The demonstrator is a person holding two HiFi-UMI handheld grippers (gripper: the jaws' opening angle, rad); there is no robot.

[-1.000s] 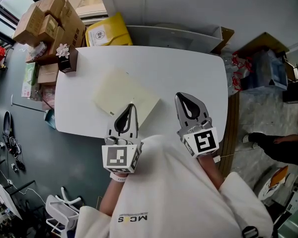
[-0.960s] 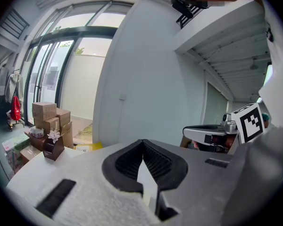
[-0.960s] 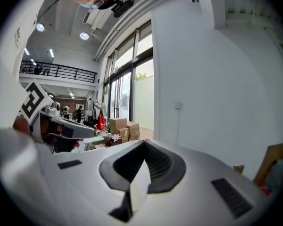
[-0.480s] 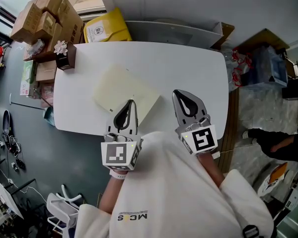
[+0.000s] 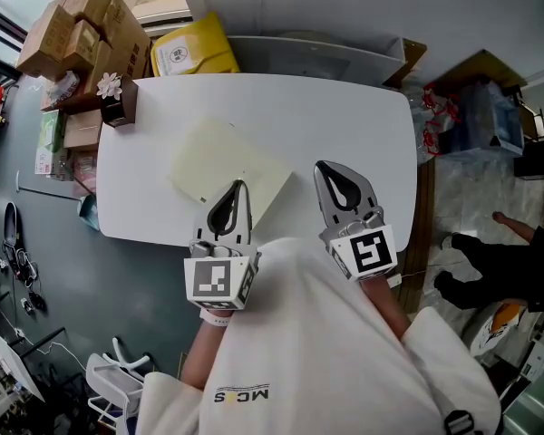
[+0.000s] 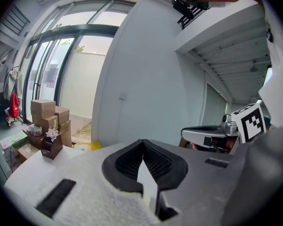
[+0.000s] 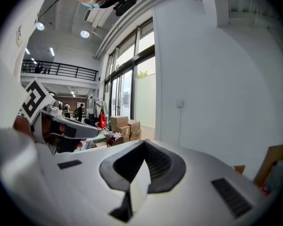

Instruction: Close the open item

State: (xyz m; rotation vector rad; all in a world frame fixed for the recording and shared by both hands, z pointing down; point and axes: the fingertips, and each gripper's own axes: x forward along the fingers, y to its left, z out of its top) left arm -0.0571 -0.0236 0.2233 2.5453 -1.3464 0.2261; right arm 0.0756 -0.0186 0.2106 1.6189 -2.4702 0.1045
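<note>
Still little changed — left tongs (image 5: 239,188) and right tongs (image 5: 323,169) remain shut, empty, by the seemingly closed book (image 5: 225,170) on the table (image 5: 344,116).

The folder (image 5: 231,175) lies left on the table (image 5: 344,125).

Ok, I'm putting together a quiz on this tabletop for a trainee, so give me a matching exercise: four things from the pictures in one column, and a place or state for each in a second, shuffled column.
Things
1. pale yellow book
2. brown box with a white flower
3. yellow package
4. right gripper

Places or states
A. jaws shut, nothing between them
B. off the white table, beyond its far edge
C. lying flat on the table, just ahead of the left gripper
D. standing on the table's far left corner

Pairs: 1-C, 2-D, 3-B, 4-A
</note>
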